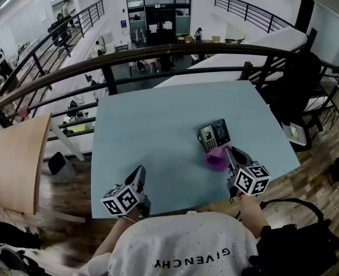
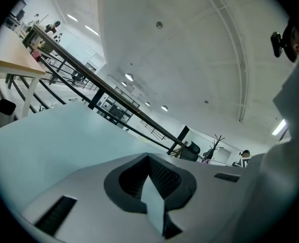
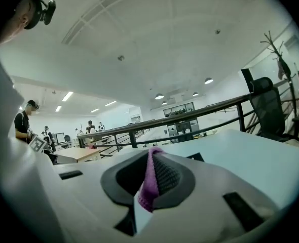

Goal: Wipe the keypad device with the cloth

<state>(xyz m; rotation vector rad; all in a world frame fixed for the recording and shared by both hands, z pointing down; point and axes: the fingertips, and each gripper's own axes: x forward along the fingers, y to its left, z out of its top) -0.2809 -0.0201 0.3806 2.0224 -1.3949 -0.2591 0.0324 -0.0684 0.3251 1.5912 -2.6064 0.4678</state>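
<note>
A dark keypad device (image 1: 214,135) lies on the pale blue table (image 1: 158,131), right of centre. A purple cloth (image 1: 218,158) sits bunched just in front of it, touching its near edge. My right gripper (image 1: 231,154) is shut on the cloth; in the right gripper view a purple fold (image 3: 150,178) is pinched between the jaws. My left gripper (image 1: 139,177) rests near the table's front edge, left of the device, its jaws closed together with nothing between them (image 2: 150,184).
A curved black railing (image 1: 158,59) runs behind the table, with a lower floor beyond it. A wooden table (image 1: 14,160) stands at the left. A black office chair (image 1: 299,79) is at the right and a black bag (image 1: 296,240) lies near the person's right side.
</note>
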